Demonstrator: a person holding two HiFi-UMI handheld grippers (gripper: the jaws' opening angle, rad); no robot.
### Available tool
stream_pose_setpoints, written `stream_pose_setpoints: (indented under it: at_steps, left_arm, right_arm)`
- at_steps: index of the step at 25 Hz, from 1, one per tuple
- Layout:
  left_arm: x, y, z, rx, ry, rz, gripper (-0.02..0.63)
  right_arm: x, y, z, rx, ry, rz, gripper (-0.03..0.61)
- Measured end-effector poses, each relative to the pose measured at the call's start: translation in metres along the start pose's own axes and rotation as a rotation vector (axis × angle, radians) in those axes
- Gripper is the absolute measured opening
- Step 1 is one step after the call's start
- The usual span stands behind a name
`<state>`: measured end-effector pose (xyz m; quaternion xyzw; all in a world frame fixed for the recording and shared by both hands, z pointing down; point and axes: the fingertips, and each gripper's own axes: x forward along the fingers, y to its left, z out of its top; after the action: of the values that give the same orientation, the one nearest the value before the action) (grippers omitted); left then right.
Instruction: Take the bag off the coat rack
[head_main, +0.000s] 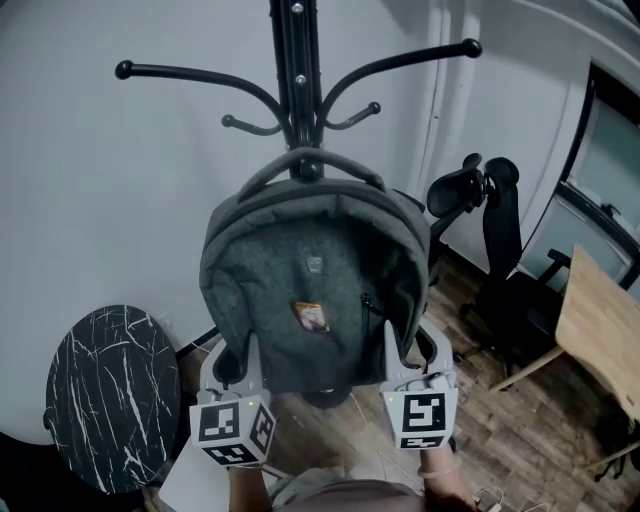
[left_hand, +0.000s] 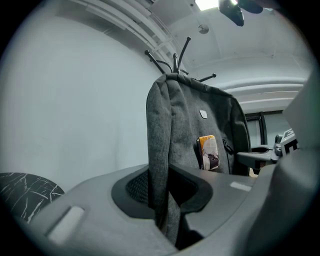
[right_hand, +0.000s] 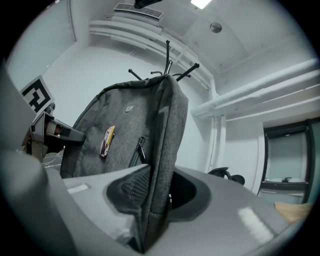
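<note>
Office, by the look of it. Black office chair (head_main: 492, 225) with headrest, beside a pale wooden desk (head_main: 600, 320). Standing coat rack (head_main: 297, 80) against a plain white wall (head_main: 100, 200). Wood-plank floor (head_main: 520, 430). Dark-framed glazed partition (head_main: 612, 150) on the right. White ceiling with exposed pipes (right_hand: 260, 89) and a recessed light panel (right_hand: 201, 3).

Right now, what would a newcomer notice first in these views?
A gray backpack hangs from the black coat rack, centre of the head view. The left gripper and right gripper each clamp one of its lower side edges. A black marbled round table sits lower left.
</note>
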<state>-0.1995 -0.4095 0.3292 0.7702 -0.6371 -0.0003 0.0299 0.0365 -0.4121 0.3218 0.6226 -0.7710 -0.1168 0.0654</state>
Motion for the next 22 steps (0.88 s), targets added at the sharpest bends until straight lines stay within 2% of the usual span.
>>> stream_pose_setpoints:
  at_steps: [22]
  left_arm:
    - [-0.056, -0.024, 0.010, 0.038, -0.002, 0.005, 0.077]
  right_arm:
    - [-0.055, -0.002, 0.005, 0.036, 0.023, 0.017, 0.097]
